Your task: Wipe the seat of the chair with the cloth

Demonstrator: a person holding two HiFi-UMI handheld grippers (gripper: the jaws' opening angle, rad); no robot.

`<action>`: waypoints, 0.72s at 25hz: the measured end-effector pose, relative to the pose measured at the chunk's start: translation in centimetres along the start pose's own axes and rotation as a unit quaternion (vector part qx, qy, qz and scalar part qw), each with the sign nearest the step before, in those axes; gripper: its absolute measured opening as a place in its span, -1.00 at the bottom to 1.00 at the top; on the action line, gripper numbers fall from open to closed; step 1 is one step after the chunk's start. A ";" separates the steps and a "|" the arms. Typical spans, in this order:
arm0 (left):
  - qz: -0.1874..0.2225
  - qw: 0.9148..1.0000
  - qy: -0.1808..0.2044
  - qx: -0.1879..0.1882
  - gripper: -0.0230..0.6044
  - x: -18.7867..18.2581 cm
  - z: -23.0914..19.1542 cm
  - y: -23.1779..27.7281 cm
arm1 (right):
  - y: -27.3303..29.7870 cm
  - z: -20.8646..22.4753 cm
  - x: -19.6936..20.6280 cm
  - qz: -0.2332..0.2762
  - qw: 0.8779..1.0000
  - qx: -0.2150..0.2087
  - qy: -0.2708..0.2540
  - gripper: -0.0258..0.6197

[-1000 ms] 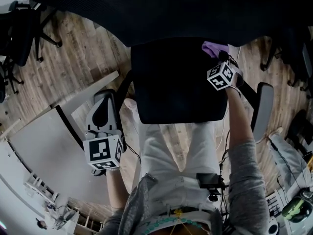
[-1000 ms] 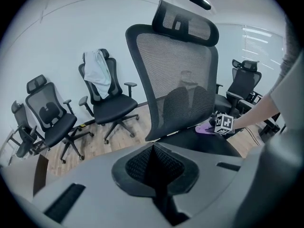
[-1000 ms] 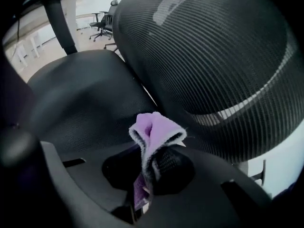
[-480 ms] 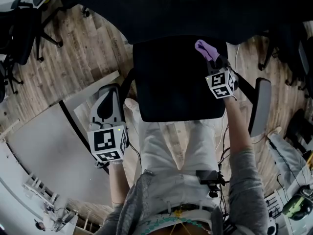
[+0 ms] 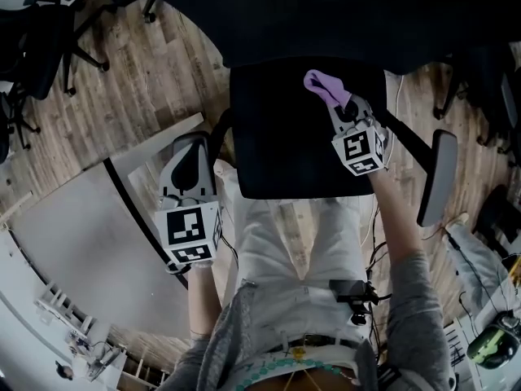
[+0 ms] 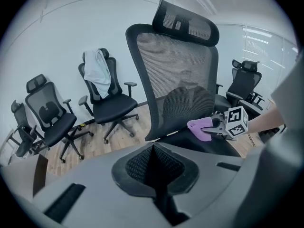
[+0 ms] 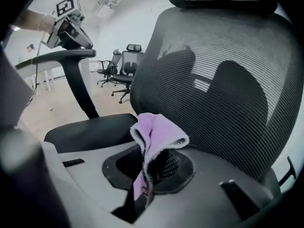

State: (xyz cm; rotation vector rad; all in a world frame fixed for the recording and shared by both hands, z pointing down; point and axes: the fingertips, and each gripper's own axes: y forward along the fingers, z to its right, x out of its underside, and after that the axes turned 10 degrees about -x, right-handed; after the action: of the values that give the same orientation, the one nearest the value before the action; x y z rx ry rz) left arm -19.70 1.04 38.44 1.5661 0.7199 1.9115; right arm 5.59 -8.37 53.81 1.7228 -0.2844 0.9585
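One cloth (image 5: pixel 322 86) in right hand-held gripper (image 5: pixel 340 110)

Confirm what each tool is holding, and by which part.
Right tool: jaws shut on the purple cloth, pinched by a bunched fold; the rest sticks out past the tips. Left tool: shut, holding nothing.

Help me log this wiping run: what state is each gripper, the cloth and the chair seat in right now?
Right hand-held gripper: shut on the cloth.
Left hand-held gripper: shut, nothing between its jaws, held off to the seat's side.
Cloth: purple, bunched, sticking out of the jaws over the seat's rear.
Seat: bare; whether the cloth touches it cannot be told.
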 end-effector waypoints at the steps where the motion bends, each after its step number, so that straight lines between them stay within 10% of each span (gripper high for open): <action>1: 0.000 1.000 0.000 0.000 -0.90 0.1 0.0 0.0 | 0.3 -0.8 -0.8 0.006 1.000 -0.009 -0.007 -0.77; 18: -0.006 1.000 -0.007 0.013 -0.90 0.2 0.1 0.2 | 9.3 -13.8 -7.0 0.001 0.985 -0.131 -0.111 -0.77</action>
State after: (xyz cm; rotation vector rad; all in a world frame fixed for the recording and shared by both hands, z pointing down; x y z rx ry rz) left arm -19.66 1.09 38.75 1.5865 0.7493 1.8885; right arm -10.97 -1.54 56.39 1.5858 -0.5342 0.6955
